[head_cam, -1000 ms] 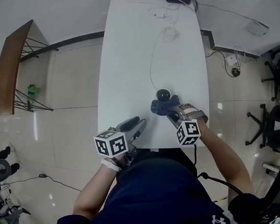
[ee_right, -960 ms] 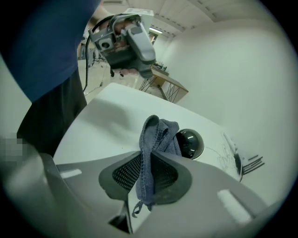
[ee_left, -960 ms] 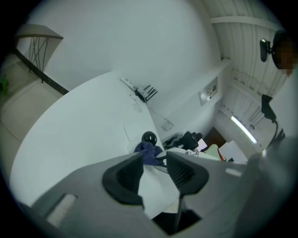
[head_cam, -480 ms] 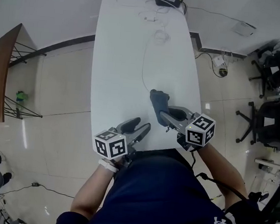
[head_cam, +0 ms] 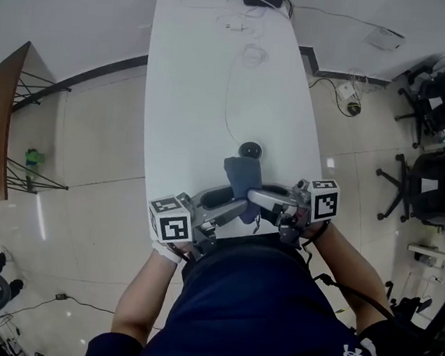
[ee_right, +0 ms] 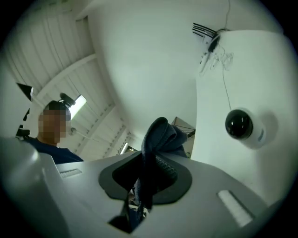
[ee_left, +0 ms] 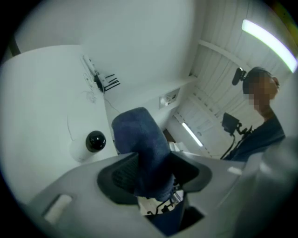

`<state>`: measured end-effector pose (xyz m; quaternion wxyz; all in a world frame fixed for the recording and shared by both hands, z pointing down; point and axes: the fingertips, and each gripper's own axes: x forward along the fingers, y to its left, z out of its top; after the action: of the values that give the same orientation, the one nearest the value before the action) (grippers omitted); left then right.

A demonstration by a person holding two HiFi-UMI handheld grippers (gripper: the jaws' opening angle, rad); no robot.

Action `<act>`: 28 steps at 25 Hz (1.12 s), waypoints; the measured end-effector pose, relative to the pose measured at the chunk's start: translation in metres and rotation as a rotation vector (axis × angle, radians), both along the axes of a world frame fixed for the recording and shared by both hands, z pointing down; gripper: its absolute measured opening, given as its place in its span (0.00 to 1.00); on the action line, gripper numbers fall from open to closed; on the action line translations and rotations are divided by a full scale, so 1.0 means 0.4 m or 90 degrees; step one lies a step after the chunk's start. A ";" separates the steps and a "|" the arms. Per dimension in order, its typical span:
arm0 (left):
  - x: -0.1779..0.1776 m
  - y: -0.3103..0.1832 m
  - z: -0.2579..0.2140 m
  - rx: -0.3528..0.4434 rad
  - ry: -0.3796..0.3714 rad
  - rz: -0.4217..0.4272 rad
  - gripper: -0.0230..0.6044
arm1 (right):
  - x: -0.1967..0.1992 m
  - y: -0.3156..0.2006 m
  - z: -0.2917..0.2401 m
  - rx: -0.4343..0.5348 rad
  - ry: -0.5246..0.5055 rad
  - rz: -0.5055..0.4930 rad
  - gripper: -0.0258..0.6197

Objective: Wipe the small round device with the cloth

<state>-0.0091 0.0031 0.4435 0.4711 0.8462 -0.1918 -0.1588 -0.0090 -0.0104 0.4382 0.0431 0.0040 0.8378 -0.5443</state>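
Your right gripper (head_cam: 256, 194) pinches the cloth (head_cam: 241, 175). Your left gripper (head_cam: 232, 201) has wide jaws closing around it, not gripping. The device (head_cam: 249, 149) sits apart, so wiping looks undone.

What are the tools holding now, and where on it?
The right tool clamps the blue cloth by a bunched fold; the left tool is closing its jaws around it, not pressing yet.

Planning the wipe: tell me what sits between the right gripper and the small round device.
Only the blue cloth pinched in the right gripper, its free end reaching toward the small round device; the head view shows it.
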 end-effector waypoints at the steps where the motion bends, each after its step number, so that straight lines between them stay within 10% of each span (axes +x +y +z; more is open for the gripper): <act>1: 0.005 0.007 -0.010 0.007 0.004 0.007 0.38 | -0.001 0.005 -0.001 -0.022 -0.023 -0.001 0.13; 8: -0.019 -0.005 0.054 -0.038 -0.047 -0.076 0.21 | 0.014 -0.023 0.046 -0.059 -0.009 0.096 0.32; 14: -0.181 -0.099 0.235 -0.108 -0.298 -0.160 0.21 | 0.132 -0.098 0.110 -0.048 0.096 0.257 0.21; 23: -0.111 -0.242 0.470 -0.095 -0.685 0.186 0.21 | 0.242 -0.145 0.156 -0.057 0.148 0.373 0.17; 28: -0.082 -0.219 0.481 -0.106 -0.731 0.231 0.21 | 0.283 -0.133 0.160 -0.055 0.136 0.379 0.17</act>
<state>-0.0421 -0.0846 0.6360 0.3765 0.7762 -0.2800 0.4212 0.1041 -0.0637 0.5021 0.1126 -0.3006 0.7778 -0.5404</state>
